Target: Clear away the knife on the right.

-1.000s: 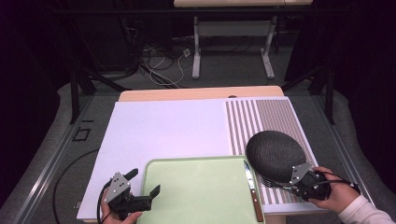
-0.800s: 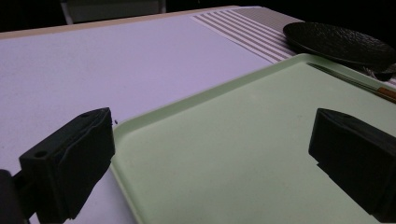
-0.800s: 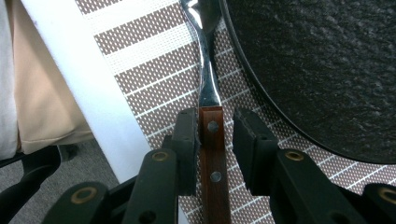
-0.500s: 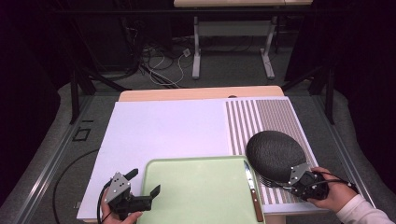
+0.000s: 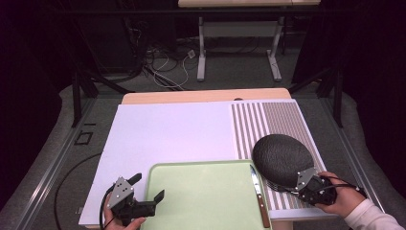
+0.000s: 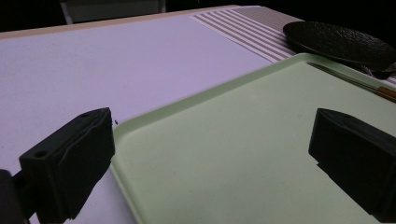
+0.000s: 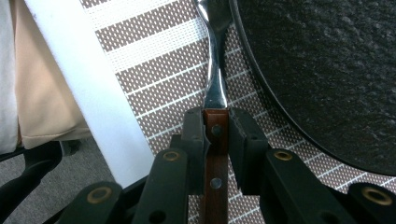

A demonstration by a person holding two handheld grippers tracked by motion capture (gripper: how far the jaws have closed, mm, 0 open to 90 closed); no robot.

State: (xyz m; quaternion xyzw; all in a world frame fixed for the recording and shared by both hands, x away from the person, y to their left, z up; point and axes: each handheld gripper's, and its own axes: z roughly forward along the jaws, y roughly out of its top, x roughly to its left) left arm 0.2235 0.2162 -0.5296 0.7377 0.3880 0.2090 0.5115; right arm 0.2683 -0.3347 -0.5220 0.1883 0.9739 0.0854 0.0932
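Right gripper view: the right hand-held gripper, jaws just closing, pinches a fork by its wooden handle; its long axis runs straight ahead on the striped mat beside the plate.

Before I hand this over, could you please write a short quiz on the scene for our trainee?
1. What sits between the jaws of the right gripper? A) a sponge B) a wooden-handled utensil C) a cup
2. True or false: the left gripper is shut on the tray.
3. Where does the knife lie?

Key:
1. B. The jaws have just been closing and now press its handle, beside the black plate.
2. False. Its jaws stand wide open over the tray's corner.
3. On the tray, along its right edge.
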